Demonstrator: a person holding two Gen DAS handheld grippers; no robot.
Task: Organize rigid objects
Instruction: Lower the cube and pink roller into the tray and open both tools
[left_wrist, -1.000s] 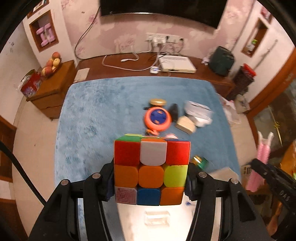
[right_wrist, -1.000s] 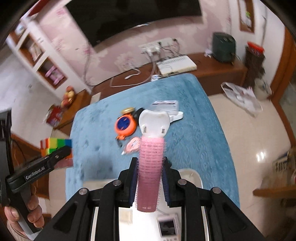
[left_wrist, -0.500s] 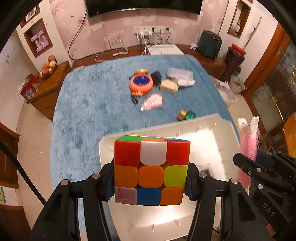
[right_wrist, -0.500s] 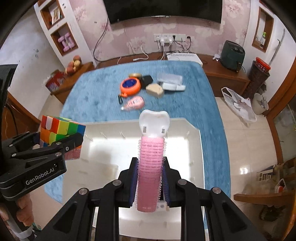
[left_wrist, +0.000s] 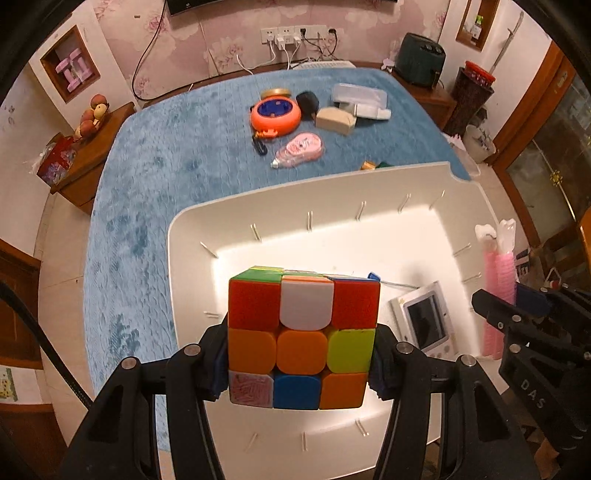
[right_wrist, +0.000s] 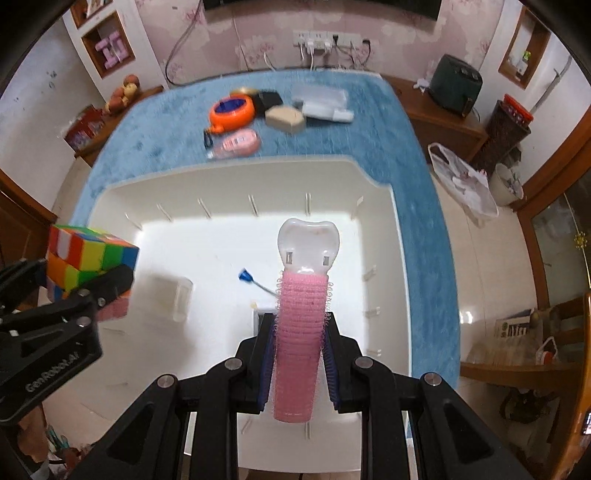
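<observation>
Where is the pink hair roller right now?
The pink hair roller is clamped in the right gripper, hanging over the white bin, right of the cube in the left gripper.

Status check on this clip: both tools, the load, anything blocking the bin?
Left tool shut on Rubik's cube. Right tool shut on pink hair roller. Both over white bin. Handheld screen device and clear box already inside; floor space remains.

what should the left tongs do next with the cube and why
Probably lower the cube into the white bin and let go: the left tongs grip it directly above the bin's bare floor, clear of the small screen device.
</observation>
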